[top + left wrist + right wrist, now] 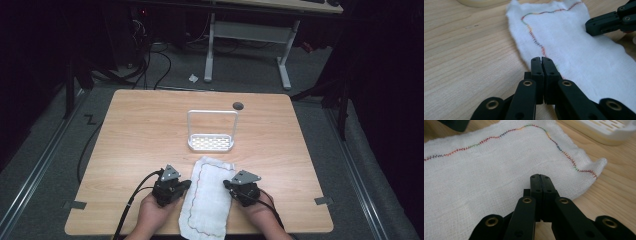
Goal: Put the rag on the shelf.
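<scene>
The white cloth (207,197) lies flat on the surface (140,135), on the near side of the white rack (211,131) and just short of its base. It is a thin woven gauze with a line of many-coloured stitching (534,40) that runs a little inside its edge. Its border is wavy and one far corner is curled up a little. The near end of the cloth reaches the near edge of the surface.

My left gripper (186,184) is at the left border of the cloth and my right gripper (227,184) is at the right border, both pointing inward toward it. On each one the jaws are pressed together with no gap between them; their tips are over the cloth's edge, but I cannot tell if they pinch any fabric.

The rack has a perforated base and a tall thin frame like a handle. Beyond the rack, a small dark round hole (238,105) is in the surface.

The surface is light wood. Around it the room is dark, with grey floor, black cables (150,65) and the white legs of another desk (247,47) beyond the rack.
</scene>
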### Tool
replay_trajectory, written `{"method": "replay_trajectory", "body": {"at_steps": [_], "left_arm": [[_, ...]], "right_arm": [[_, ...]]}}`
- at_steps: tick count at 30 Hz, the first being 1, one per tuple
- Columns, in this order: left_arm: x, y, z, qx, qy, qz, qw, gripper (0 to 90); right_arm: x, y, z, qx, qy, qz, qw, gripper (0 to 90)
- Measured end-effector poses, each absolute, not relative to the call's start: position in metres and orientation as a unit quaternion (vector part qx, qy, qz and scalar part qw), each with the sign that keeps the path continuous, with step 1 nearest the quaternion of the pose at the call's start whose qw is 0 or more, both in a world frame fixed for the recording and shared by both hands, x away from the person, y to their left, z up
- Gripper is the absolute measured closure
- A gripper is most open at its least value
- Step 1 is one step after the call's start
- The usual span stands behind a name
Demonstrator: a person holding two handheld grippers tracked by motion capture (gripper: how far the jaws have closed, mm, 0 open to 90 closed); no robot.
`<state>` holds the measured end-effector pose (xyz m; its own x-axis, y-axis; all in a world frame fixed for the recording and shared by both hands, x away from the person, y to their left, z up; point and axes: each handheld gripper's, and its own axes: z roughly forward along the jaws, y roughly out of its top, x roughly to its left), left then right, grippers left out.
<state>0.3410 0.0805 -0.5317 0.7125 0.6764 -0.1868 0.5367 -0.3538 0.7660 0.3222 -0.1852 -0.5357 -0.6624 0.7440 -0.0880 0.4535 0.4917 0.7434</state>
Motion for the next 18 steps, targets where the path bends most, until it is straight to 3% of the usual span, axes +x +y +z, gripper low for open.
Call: {"method": "replay_trajectory", "body": {"at_steps": [8,18], "left_arm": [[0.337,0.076,-0.534,0.835,0.356,0.08,0.412,88.9],[0.326,0.07,-0.533,0.847,0.338,0.071,0.405,89.7]], "right_arm": [[0.321,-0.161,-0.536,0.334,0.849,0.356,0.202,90.0],[0.326,-0.165,-0.536,0.341,0.845,0.362,0.196,90.0]]}}
